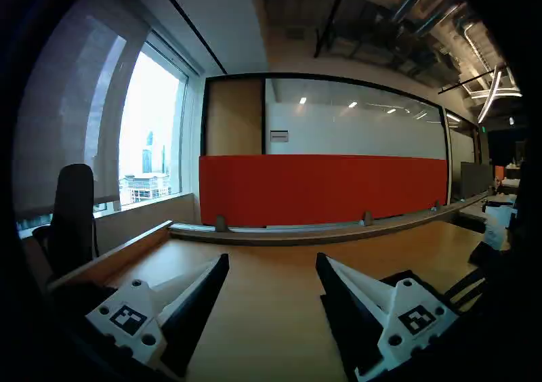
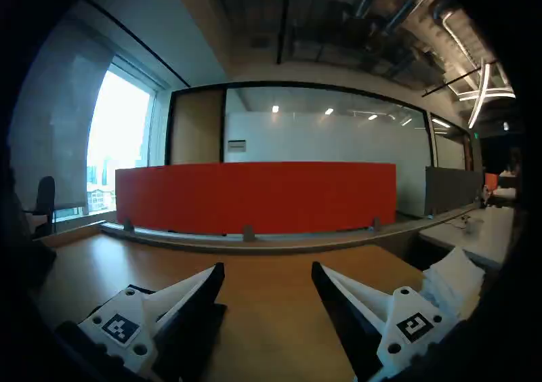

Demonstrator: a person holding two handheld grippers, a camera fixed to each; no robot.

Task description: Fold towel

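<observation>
Left gripper view: the left gripper (image 1: 271, 256) is held over a wooden desk (image 1: 271, 334), fingers apart, nothing between them. A red partition panel (image 1: 318, 189) stands along the desk's far edge, and a black office chair (image 1: 71, 213) stands beside the window (image 1: 152, 145). Right gripper view: the right gripper (image 2: 267, 265) is likewise spread and empty. A white towel stack (image 2: 452, 280), identity uncertain, lies at the desk's right edge, beside the right finger.

A wooden table (image 1: 271, 294) (image 2: 271, 277) spreads bare and brown across the lower half of both views. A red divider panel (image 1: 318, 189) (image 2: 257, 196) stands on small grey feet along its far edge. At the lower right of the right gripper view, a white layered pile (image 2: 450, 277) sits at the table's edge.
</observation>
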